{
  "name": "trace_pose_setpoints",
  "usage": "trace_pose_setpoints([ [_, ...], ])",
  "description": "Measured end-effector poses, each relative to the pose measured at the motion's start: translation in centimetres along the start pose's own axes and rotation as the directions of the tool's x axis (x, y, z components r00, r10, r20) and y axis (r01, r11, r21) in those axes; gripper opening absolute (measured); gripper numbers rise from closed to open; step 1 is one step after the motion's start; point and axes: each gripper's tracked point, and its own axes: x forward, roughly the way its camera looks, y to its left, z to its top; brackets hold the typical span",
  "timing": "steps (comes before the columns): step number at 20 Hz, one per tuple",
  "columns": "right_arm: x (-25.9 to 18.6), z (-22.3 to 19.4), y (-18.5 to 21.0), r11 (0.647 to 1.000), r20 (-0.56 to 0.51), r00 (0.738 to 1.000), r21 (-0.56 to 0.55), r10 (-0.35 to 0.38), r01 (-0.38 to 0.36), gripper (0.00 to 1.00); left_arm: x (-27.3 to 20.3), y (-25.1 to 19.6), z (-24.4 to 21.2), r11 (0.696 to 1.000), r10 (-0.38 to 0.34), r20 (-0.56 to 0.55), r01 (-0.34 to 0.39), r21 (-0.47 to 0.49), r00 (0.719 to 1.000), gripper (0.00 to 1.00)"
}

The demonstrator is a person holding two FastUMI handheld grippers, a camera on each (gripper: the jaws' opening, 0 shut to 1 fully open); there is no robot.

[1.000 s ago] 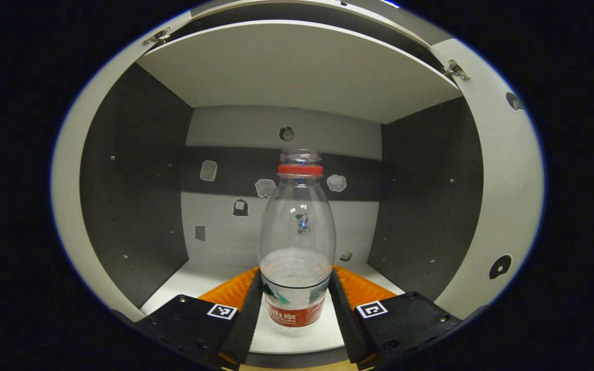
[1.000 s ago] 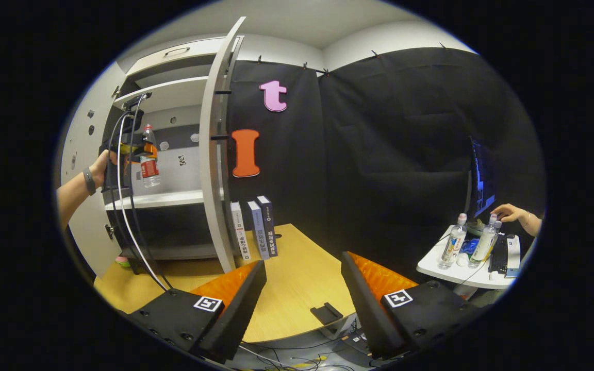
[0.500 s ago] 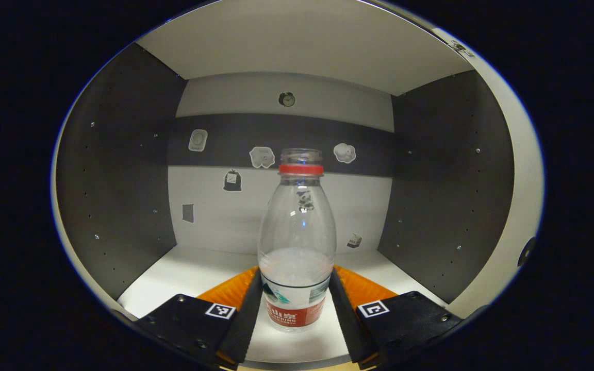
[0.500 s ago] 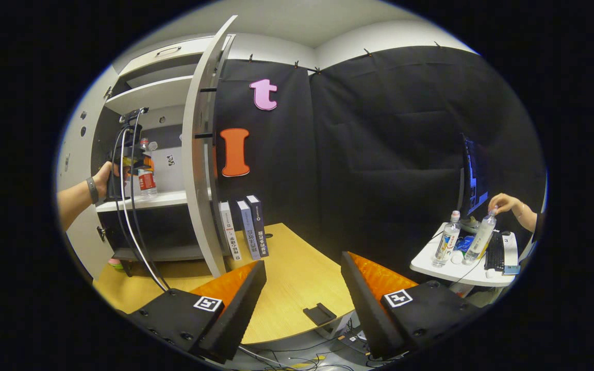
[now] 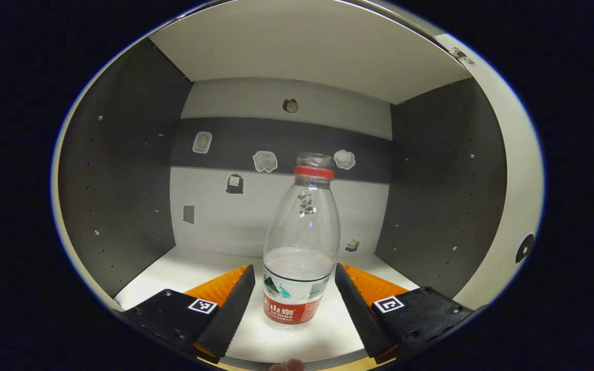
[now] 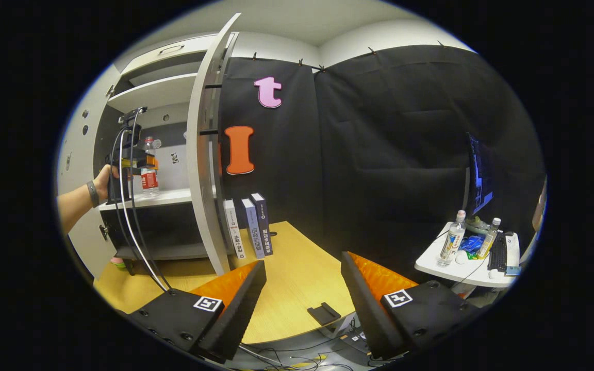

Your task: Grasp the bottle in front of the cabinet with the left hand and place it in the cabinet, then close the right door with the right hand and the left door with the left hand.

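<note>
Standing on the white cabinet shelf, the clear red-labelled plastic bottle sits between the left gripper's parted fingers; draw straight back. The right gripper hangs open.

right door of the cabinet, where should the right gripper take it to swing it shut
Judging by its pose, push the right door on its free front edge, coming from its outer face. It stands wide open and edge-on, hinged at the cabinet; the right gripper is open.
</note>
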Motion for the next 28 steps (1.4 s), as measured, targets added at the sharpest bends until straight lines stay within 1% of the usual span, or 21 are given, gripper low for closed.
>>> trace_pose_setpoints([
  [1, 0.0, 0.0, 0.2, 1.000, -0.002, 1.000, 0.005, 0.009, -0.009, 0.98, -0.7, -0.1, 0.9, 1.000, -0.011, 0.032, 0.011, -0.014, 0.999, 0.95],
  [4, 0.5, 0.6, 1.3, 0.999, 0.016, 0.999, 0.005, 0.040, -0.040, 0.98, -4.4, -1.1, 3.4, 0.996, -0.070, 0.112, 0.076, -0.051, 0.991, 0.95],
  [5, 0.6, 1.0, 1.9, 0.998, 0.024, 0.998, 0.002, 0.055, -0.055, 0.98, -5.8, -1.1, 4.3, 0.995, -0.077, 0.137, 0.085, -0.057, 0.988, 0.95],
  [6, 0.7, 1.6, 2.5, 0.997, 0.033, 0.997, -0.004, 0.074, -0.074, 0.98, -7.6, -1.2, 5.2, 0.994, -0.080, 0.161, 0.091, -0.059, 0.984, 0.92],
  [7, 0.9, 2.1, 3.1, 0.995, 0.044, 0.995, -0.011, 0.095, -0.094, 0.98, -9.4, -1.2, 5.9, 0.994, -0.082, 0.180, 0.094, -0.057, 0.980, 0.94],
  [8, 1.1, 2.7, 3.9, 0.993, 0.053, 0.991, -0.018, 0.119, -0.119, 0.98, -11.1, -1.1, 6.5, 0.994, -0.083, 0.194, 0.094, -0.051, 0.977, 0.92],
  [9, 1.1, 3.1, 4.8, 0.989, 0.062, 0.987, -0.022, 0.148, -0.147, 0.98, -12.8, -0.9, 7.0, 0.995, -0.081, 0.206, 0.092, -0.046, 0.975, 0.94],
  [10, 1.3, 3.6, 5.9, 0.983, 0.070, 0.981, -0.024, 0.182, -0.181, 0.98, -14.7, -0.5, 7.4, 0.996, -0.071, 0.218, 0.082, -0.045, 0.973, 0.96],
  [11, 1.5, 4.0, 6.7, 0.977, 0.075, 0.975, -0.025, 0.211, -0.209, 0.98, -16.5, -0.2, 7.5, 0.996, -0.060, 0.225, 0.071, -0.045, 0.973, 0.94],
  [14, 1.7, 4.7, 9.3, 0.951, 0.072, 0.949, -0.036, 0.308, -0.306, 0.98, -21.8, 1.2, 6.6, 0.999, -0.029, 0.217, 0.035, -0.025, 0.976, 0.94],
  [18, 1.9, 6.2, 11.1, 0.929, 0.092, 0.924, -0.052, 0.370, -0.367, 0.98, -28.3, 4.7, 3.6, 0.996, 0.084, 0.207, -0.080, -0.025, 0.975, 0.94],
  [20, 1.7, 7.0, 11.4, 0.923, 0.106, 0.917, -0.051, 0.385, -0.382, 0.98, -31.3, 6.6, 2.1, 0.988, 0.153, 0.215, -0.150, -0.029, 0.964, 0.94],
  [22, 1.6, 7.5, 11.3, 0.924, 0.117, 0.917, -0.038, 0.382, -0.380, 0.98, -33.6, 7.6, 1.1, 0.981, 0.191, 0.233, -0.191, -0.022, 0.954, 0.95],
  [26, 1.7, 7.9, 10.7, 0.932, 0.121, 0.926, 0.009, 0.358, -0.361, 0.98, -36.8, 8.0, -1.6, 0.974, 0.222, 0.225, -0.227, -0.001, 0.949, 0.95],
  [28, 1.8, 8.8, 9.5, 0.939, 0.129, 0.932, 0.027, 0.338, -0.344, 0.98, -37.8, 7.6, -2.5, 0.972, 0.227, 0.222, -0.234, 0.008, 0.948, 0.95],
])
